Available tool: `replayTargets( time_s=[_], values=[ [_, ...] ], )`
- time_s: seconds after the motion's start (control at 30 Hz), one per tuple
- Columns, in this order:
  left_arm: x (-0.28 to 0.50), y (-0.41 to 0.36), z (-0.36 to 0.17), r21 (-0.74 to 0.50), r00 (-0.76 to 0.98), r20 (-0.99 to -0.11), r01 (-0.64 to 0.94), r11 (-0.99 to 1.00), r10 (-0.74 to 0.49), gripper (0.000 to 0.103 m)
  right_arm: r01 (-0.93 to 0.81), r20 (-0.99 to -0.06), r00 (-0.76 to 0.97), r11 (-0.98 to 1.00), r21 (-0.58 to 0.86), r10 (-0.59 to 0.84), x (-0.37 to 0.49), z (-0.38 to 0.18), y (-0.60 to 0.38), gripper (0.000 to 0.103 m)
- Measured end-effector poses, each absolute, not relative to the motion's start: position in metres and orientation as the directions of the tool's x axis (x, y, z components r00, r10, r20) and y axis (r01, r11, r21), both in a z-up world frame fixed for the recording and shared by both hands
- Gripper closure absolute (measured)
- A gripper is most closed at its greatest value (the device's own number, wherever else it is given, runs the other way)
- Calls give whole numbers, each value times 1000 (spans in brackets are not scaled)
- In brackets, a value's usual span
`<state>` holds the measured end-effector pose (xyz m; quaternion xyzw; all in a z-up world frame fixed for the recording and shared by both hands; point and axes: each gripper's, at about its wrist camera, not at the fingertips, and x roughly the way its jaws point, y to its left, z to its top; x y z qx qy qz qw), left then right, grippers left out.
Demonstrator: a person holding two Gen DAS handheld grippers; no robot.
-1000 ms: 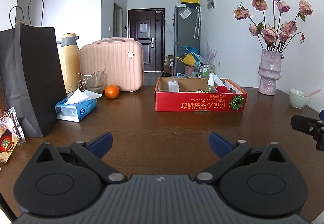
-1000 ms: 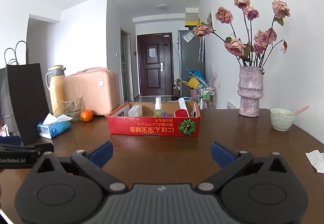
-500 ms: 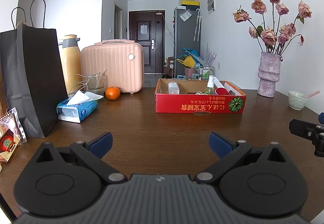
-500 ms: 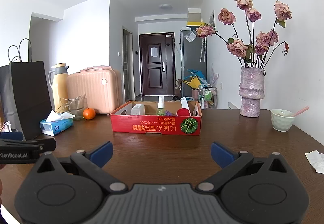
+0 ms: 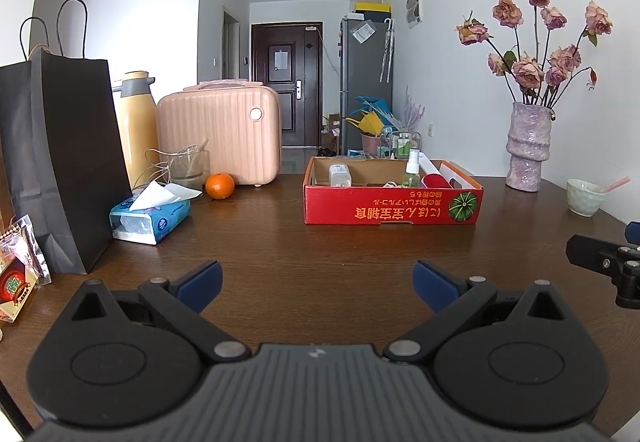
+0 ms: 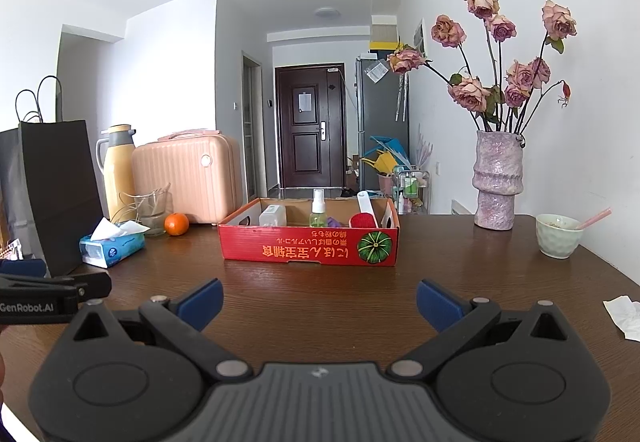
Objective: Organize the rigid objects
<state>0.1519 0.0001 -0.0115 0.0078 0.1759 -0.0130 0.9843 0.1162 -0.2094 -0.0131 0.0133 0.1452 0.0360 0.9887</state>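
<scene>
Both grippers wide, empty: left gripper (image 5: 316, 284), right gripper (image 6: 318, 302). Red box (image 6: 310, 248) with spray bottle (image 6: 318, 212) ahead, mid-table. Approach level, centre jaws on one item, avoid neighbours.

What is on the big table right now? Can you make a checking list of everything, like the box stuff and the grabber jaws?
Surface: brown wooden table, bare in front of both grippers.
Job's things: red cardboard box holding a spray bottle, a white container and a red-and-white item.
Clutter: orange, tissue pack, black paper bag, yellow thermos, pink case, glass, snack packet, vase of roses, cup with straw, crumpled paper.
Grippers: left gripper and right gripper both have jaws open, holding nothing.
Cables: nothing seen.
Surroundings: hallway, dark door, grey fridge.
</scene>
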Motion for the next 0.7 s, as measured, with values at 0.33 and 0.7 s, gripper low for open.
replayTargets(
  time_s=[0.33,0.7],
  values=[
    [153,0,-12,9,937,-347,25,1000,-21,0,-66,-288,955,997,36,74,117,-13,-209,0],
    [155,3,-15,-6,935,-353,39,999,-38,0,-65,-301,951,997,38,73,120,-18,-212,0]
  ],
)
